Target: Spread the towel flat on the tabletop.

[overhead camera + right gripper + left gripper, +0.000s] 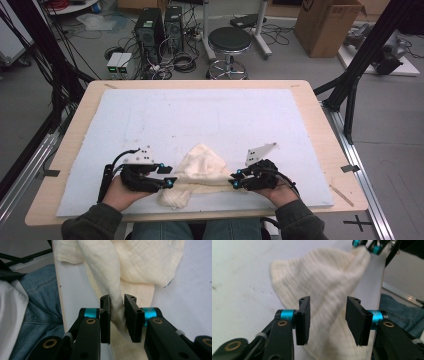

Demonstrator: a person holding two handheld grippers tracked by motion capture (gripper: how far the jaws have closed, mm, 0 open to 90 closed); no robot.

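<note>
Cloth [201, 172] bunched — stretched between tools.

left claw [169, 176] jaws apart, right claw [236, 179] pinched (both low)

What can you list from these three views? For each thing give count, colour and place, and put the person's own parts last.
cloth: one, cream, crumpled at the near edge of the mat between the two grippers
mat: one, pale blue-white, covering most of the tabletop
table: one, light wood, under the mat
stool: one, black seat, on the floor beyond the table
cardboard box: one, brown, floor at far right
computer towers: two, black, floor beyond the table
left gripper: one, black, jaws apart over the cloth
right gripper: one, black, jaws around a cloth fold
hands: two, holding the grippers, near edge
</note>
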